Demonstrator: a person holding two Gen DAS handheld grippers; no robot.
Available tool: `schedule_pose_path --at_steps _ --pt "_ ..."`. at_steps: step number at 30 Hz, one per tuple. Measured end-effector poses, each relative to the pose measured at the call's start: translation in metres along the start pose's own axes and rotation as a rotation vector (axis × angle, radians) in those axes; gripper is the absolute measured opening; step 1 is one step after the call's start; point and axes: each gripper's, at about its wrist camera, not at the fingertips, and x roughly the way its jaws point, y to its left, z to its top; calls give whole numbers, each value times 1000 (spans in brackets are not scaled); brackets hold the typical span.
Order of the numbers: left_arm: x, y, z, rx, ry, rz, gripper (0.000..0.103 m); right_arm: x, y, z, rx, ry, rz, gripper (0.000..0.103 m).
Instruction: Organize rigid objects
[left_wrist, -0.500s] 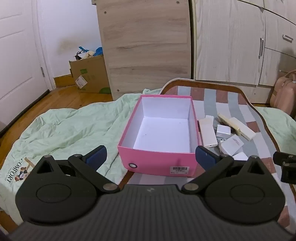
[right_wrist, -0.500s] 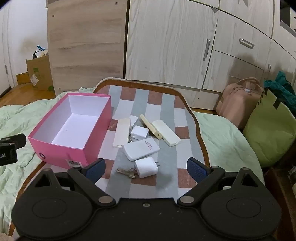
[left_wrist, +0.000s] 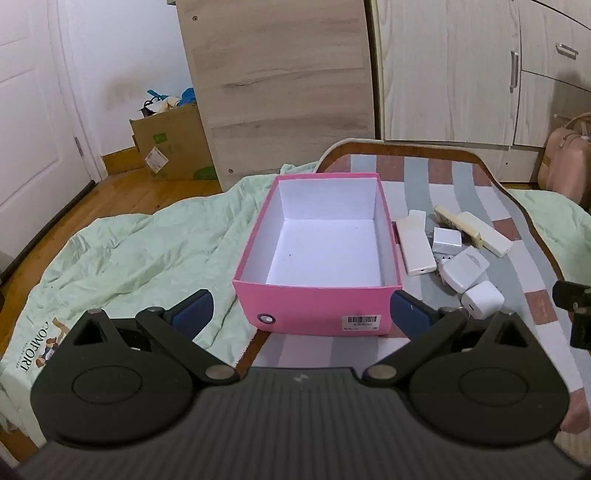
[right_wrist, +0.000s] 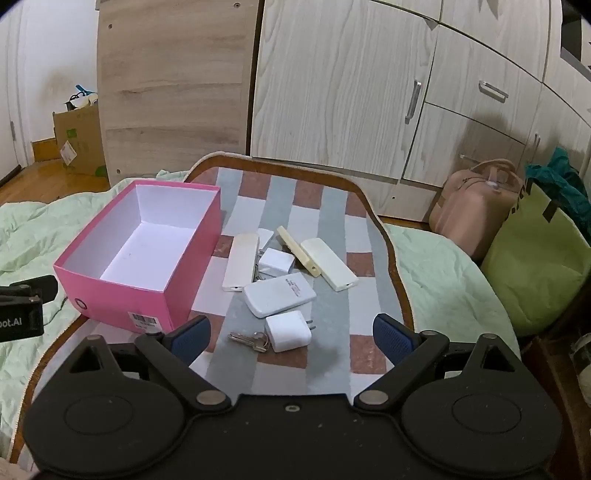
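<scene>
An empty pink box (left_wrist: 314, 306) (right_wrist: 122, 299) with a white inside stands on a checked mat (right_wrist: 332, 221). Right of it lie several white and cream objects: a long white power bank (right_wrist: 241, 262), a flat white power bank (right_wrist: 279, 291), a cream one (right_wrist: 329, 264), a cream comb-like bar (right_wrist: 297, 250), a small white charger (right_wrist: 275, 260), a white plug charger (right_wrist: 288, 330) and keys (right_wrist: 249, 339). My left gripper (left_wrist: 301, 314) is open, just before the box's near wall. My right gripper (right_wrist: 291, 334) is open, above the plug charger and keys.
The mat lies on a green quilt (left_wrist: 122, 254). A wooden cabinet (left_wrist: 277, 85) and drawers (right_wrist: 461, 103) stand behind. A cardboard box (left_wrist: 170, 144) sits on the floor at left. A pink bag (right_wrist: 476, 206) and a green bag (right_wrist: 535, 266) stand at right.
Both grippers have shifted only slightly; the scene looks nearly the same and both stay open.
</scene>
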Motion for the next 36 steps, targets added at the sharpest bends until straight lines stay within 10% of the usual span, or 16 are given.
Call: schedule_pose_path --at_steps 36 --pt "27 1 -7 -10 98 -33 103 13 -5 -7 15 -22 -9 97"
